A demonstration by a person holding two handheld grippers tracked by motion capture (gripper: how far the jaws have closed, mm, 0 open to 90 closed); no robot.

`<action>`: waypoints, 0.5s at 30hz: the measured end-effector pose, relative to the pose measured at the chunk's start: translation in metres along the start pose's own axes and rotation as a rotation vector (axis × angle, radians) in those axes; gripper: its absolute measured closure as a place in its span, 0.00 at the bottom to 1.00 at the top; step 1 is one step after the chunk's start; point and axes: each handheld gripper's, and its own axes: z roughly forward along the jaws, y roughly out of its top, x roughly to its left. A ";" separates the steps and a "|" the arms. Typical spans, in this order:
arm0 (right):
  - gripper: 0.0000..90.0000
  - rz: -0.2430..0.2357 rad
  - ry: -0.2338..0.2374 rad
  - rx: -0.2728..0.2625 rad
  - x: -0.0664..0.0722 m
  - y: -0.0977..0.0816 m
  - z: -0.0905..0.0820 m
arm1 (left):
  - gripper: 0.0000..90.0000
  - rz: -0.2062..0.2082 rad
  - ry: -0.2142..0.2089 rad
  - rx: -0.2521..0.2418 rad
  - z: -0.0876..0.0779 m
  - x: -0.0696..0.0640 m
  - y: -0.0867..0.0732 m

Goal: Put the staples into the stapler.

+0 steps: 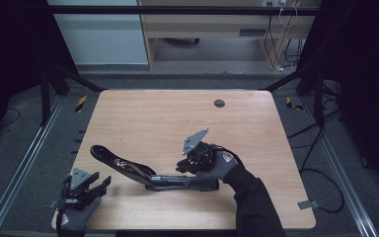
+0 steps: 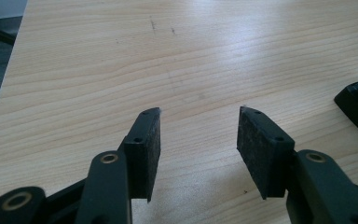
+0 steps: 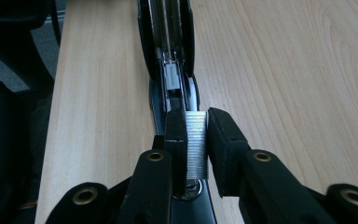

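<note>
At a pale wood-grain surface [image 1: 143, 118], a person in grey work gloves handles a pair of black two-jaw tongs, one in each hand. The right tongs [image 3: 196, 140] are clamped on a silvery, ribbed strip of staples [image 3: 196, 144], held upright between the black foam pads [image 3: 219, 135] directly above the open black stapler [image 1: 148, 173]. In the right gripper view the stapler's metal channel [image 3: 170, 60] runs straight away from the strip towards the far edge of the picture. Seen from the high view, the stapler lies near the front of the surface, its curved top arm [image 1: 109, 157] swung up and back to the left, its base [image 1: 187, 181] stretching right under the right tongs [image 1: 191, 163], where the gloved right hand [image 1: 222, 163] bears down. The left tongs [image 1: 86, 185] rest at the front left corner, well apart from the stapler; their jaws stand wide with nothing between them, the bare wood showing between the pads [image 2: 143, 149] in the left gripper view.
</note>
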 end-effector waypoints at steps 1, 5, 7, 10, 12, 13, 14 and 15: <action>0.87 -0.003 0.005 0.001 0.000 -0.001 0.002 | 0.55 0.001 0.001 0.000 0.000 0.000 0.000; 0.87 0.000 0.013 0.024 -0.001 -0.003 0.008 | 0.55 0.000 0.001 0.000 0.000 0.000 0.000; 0.87 0.005 0.019 0.030 -0.001 -0.004 0.010 | 0.55 -0.001 0.000 0.001 0.001 0.000 0.000; 0.87 -0.003 0.032 0.037 -0.001 -0.005 0.014 | 0.55 0.003 0.001 0.002 0.000 0.000 0.000; 0.87 -0.003 0.037 0.045 0.000 -0.006 0.016 | 0.55 0.002 0.001 0.002 0.000 0.000 0.000; 0.87 -0.006 0.038 0.048 -0.001 -0.006 0.017 | 0.55 0.002 0.002 0.002 0.000 0.000 0.000; 0.87 -0.006 0.038 0.048 -0.001 -0.006 0.017 | 0.55 0.002 0.002 0.002 0.000 0.000 0.000; 0.87 -0.004 0.043 0.051 -0.001 -0.007 0.018 | 0.55 -0.001 -0.001 0.000 0.001 0.000 0.000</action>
